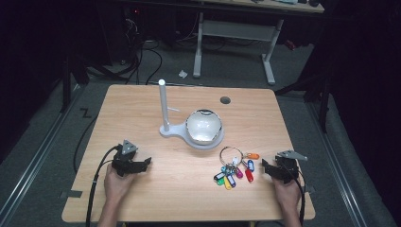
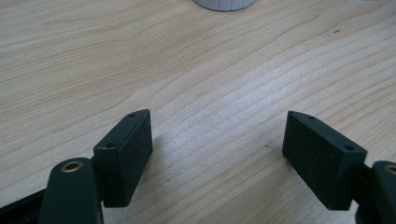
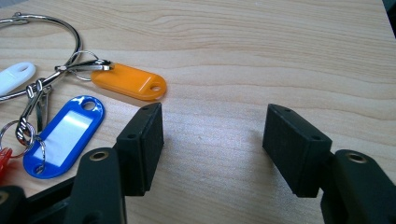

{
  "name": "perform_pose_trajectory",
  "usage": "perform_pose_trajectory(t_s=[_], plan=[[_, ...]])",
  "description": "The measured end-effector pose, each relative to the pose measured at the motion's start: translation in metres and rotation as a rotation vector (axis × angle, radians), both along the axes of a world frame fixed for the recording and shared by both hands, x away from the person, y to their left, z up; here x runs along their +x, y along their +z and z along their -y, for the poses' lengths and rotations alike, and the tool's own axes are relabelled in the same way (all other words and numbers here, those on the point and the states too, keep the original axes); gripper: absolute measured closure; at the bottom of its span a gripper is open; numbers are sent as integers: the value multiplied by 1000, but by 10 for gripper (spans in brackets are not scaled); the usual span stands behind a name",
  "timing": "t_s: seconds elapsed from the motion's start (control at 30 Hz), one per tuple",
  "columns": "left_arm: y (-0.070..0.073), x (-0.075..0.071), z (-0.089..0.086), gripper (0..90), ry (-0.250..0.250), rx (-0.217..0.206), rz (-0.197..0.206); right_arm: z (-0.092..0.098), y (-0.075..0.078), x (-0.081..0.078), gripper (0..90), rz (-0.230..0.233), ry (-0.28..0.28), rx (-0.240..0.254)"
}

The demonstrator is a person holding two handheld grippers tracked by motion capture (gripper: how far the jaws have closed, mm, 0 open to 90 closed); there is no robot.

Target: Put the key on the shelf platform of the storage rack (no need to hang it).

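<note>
Light wood table (image 1: 142, 109) w/ grommet hole (image 1: 225, 100), grey floor, dark room, white desk frame (image 1: 234, 35) behind, left gripper (image 1: 142, 164) & right gripper (image 1: 266, 166) both wide, empty, key ring (image 1: 234, 165) near right.

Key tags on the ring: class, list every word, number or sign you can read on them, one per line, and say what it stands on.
None can be read.
Blue tag: its clear window shows a blank insert.
Orange tag: plain, no writing.
White tag: plain, partly cut off.
The other tags are too small to tell.

One key ring (image 1: 231, 154), one bowl (image 1: 204, 126), one post stand (image 1: 163, 108), two grippers (image 1: 134, 164).
</note>
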State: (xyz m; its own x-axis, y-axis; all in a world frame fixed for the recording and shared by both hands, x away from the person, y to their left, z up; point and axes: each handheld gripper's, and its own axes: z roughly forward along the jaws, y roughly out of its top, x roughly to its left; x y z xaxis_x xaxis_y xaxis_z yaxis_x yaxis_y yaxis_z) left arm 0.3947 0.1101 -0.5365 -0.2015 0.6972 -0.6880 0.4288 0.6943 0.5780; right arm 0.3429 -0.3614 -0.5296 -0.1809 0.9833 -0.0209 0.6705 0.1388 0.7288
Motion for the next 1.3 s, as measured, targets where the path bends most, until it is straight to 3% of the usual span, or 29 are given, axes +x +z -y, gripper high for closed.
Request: perform_pose_trajectory(t_s=[0.3, 0.37, 0.6, 0.8, 1.03, 1.3], plan=[[0, 0, 0, 252, -1, 7, 5, 0, 0, 0, 382, -1, 0, 2], [1, 0, 1, 252, 26, -15, -10, 0, 0, 0, 378, -1, -7, 0], [1, 0, 1, 263, 25, -15, -9, 0, 0, -1, 386, -4, 4, -3], [1, 0, 1, 274, 31, -21, -9, -2, 1, -3, 468, -3, 2, -1], [1, 0, 0, 283, 31, -15, -3, -5, 13, -13, 542, 38, 32, 26], [1, 1, -1, 284, 33, -14, -4, -17, 29, -23, 577, 57, 112, 25]])
